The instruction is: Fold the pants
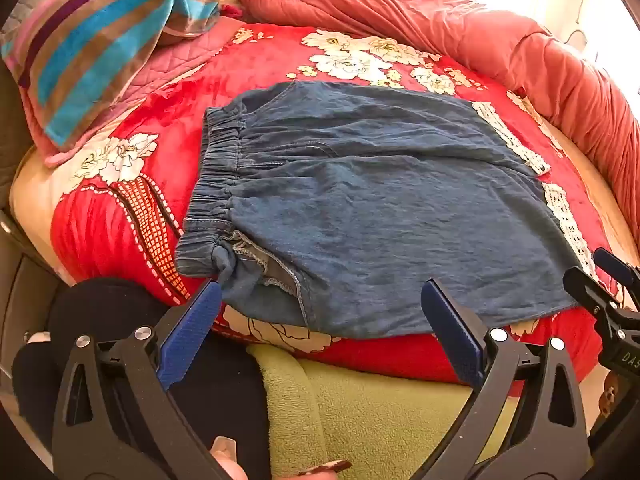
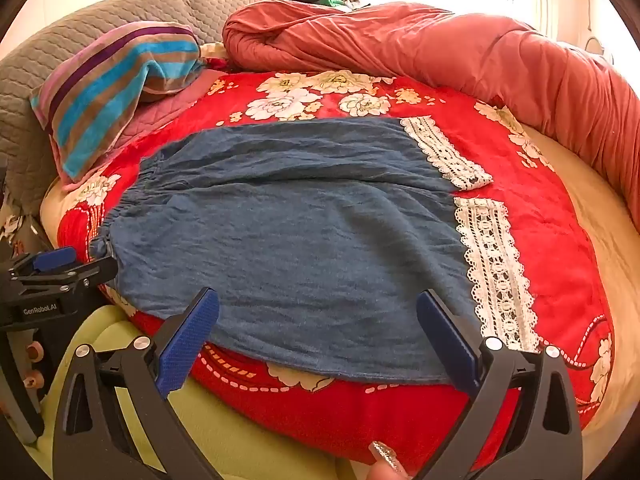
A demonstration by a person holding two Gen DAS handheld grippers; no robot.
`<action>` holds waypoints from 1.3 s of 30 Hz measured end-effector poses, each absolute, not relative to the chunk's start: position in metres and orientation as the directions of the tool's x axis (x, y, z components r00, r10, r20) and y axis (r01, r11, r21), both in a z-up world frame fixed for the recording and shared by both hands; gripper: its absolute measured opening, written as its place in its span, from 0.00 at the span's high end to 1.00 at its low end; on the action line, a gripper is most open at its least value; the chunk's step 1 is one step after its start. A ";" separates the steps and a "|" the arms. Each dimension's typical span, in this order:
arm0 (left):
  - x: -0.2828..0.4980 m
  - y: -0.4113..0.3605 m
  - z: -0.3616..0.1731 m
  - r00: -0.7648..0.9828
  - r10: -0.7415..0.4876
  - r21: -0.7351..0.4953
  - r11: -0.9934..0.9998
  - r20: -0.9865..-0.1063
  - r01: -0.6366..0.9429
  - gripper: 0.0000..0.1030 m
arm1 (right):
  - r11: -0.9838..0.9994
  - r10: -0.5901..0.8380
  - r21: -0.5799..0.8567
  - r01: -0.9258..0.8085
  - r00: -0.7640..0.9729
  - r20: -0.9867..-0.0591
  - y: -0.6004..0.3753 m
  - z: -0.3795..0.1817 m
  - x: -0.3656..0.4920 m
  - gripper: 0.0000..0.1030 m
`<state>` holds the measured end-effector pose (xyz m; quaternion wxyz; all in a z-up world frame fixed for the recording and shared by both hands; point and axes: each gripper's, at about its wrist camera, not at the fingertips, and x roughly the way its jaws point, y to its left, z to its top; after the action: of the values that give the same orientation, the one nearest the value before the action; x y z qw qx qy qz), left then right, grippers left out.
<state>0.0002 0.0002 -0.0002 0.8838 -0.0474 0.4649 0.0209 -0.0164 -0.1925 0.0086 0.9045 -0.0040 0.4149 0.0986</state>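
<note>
Nearest the cameras, both tongs hang with their blue pads spread wide and nothing between them: the left gripper (image 1: 320, 304) sits over the near hem at the waistband end of the pants (image 1: 360, 208), and the right gripper (image 2: 318, 312) over the same near edge toward the lace-trimmed cuffs (image 2: 494, 268). The blue pants lie flat across the red floral blanket (image 2: 400, 408), waistband (image 1: 216, 184) to the person's left and both leg ends to the right — no fold looks made yet, so I judge the task at its start, with every fold left to do. The near hem runs just inside the blanket's front edge, beyond which a green fleece cover (image 1: 380, 412) drops toward the person, so there is little slack on this side. Near the left pad the fabric bunches and shows a seam turned up, which may want smoothing. Farther off, bare blanket lies past the far edge and beyond the cuffs — open room for carrying cloth over. A striped pillow (image 2: 120, 92) rests near the far-left corner, and a rolled red quilt (image 2: 440, 44) borders the back and right, well apart from the pants.
</note>
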 end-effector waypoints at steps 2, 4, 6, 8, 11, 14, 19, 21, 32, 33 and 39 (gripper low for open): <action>0.000 0.000 0.000 0.568 -0.007 -0.064 0.995 -0.823 -0.081 0.09 | 0.980 0.177 0.075 -0.184 0.637 -0.750 -0.192 0.008 -0.016 0.04; 0.000 0.000 0.000 0.568 -0.006 -0.064 0.995 -0.823 -0.081 0.09 | 0.980 0.177 0.074 -0.185 0.640 -0.748 -0.192 0.008 -0.016 0.04; 0.000 0.000 0.000 0.568 -0.005 -0.062 0.995 -0.823 -0.081 0.09 | 0.980 0.177 0.073 -0.186 0.641 -0.747 -0.191 0.008 -0.016 0.04; -0.001 0.001 0.000 0.570 -0.006 -0.063 0.995 -0.822 -0.080 0.09 | 0.979 0.179 0.073 -0.188 0.643 -0.745 -0.189 0.012 -0.015 0.04; 0.000 0.000 0.000 0.568 -0.009 -0.064 0.995 -0.823 -0.077 0.09 | 0.979 0.181 0.072 -0.191 0.647 -0.741 -0.193 0.013 -0.014 0.04; 0.002 0.000 0.000 0.570 -0.010 -0.064 0.995 -0.822 -0.075 0.09 | 0.979 0.178 0.068 -0.191 0.650 -0.739 -0.191 0.014 -0.014 0.04; 0.000 0.000 0.000 0.571 -0.009 -0.062 0.995 -0.821 -0.074 0.09 | 0.979 0.178 0.066 -0.192 0.653 -0.736 -0.188 0.016 -0.014 0.04; 0.001 -0.001 0.000 0.571 -0.009 -0.062 0.995 -0.821 -0.073 0.09 | 0.979 0.176 0.063 -0.193 0.655 -0.735 -0.185 0.017 -0.014 0.04; 0.000 -0.001 0.000 0.572 -0.009 -0.062 0.995 -0.820 -0.073 0.09 | 0.977 0.182 0.063 -0.203 0.650 -0.738 -0.183 0.016 -0.014 0.04; 0.000 -0.001 0.000 0.572 -0.009 -0.062 0.995 -0.820 -0.073 0.09 | 0.977 0.181 0.062 -0.202 0.650 -0.738 -0.183 0.016 -0.014 0.04; 0.000 -0.001 0.000 0.572 -0.009 -0.062 0.995 -0.820 -0.073 0.09 | 0.977 0.181 0.062 -0.202 0.650 -0.738 -0.182 0.016 -0.013 0.04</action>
<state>0.0004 -0.0008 0.0004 0.8854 -0.0445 0.4623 0.0179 -0.0134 -0.1823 0.0161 0.9083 -0.0128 0.4047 0.1054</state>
